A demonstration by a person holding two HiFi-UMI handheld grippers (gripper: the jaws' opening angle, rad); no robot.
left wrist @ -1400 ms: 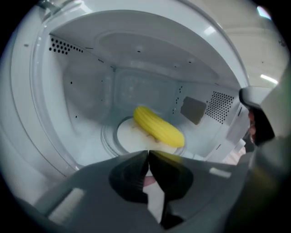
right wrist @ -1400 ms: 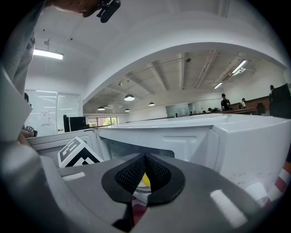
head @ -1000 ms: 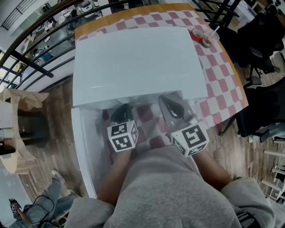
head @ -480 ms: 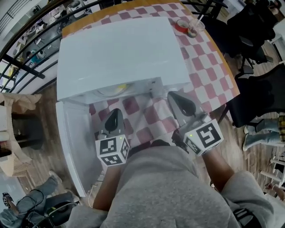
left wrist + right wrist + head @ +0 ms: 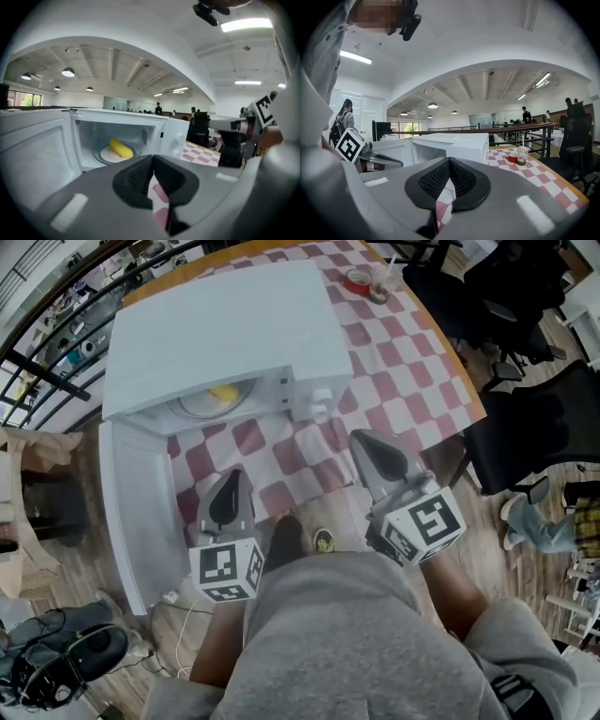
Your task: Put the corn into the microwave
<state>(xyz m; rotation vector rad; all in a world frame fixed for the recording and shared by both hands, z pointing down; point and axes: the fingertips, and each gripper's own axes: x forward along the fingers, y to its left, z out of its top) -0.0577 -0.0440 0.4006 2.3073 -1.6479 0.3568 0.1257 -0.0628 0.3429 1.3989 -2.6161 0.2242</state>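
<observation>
Corn (image 5: 223, 393) lies inside the microwave (image 5: 225, 324), on the round turntable plate (image 5: 110, 154) and well back from the opening; the left gripper view shows it whole and yellow, lying across the plate.

The placing looks done; to my eye, what remains is the door (image 5: 131, 512), which stands swung wide on the microwave's left side.

The left hand-held gripper (image 5: 229, 491) has its jaws together with nothing between them; the right hand-held gripper (image 5: 370, 451) is likewise closed and empty, with only the checked cloth of the tabletop (image 5: 394, 381) showing below its pads. Both hang in front of the opening, apart from the microwave and from each other.

Advice for the door:
- use the left one, since it is the nearer to the door; keep the jaws together and push with their blunt side rather than pinching the edge;
- go round to the outer face near the free edge, far from the hinge, and follow the door's arc instead of pushing straight;
- hold the right one clear of the opening so that nothing is caught;
- press gently at the end until the door seats; the microwave may slide on the cloth if shoved, and the cup (image 5: 380, 287) near the far corner is best left undisturbed.
</observation>
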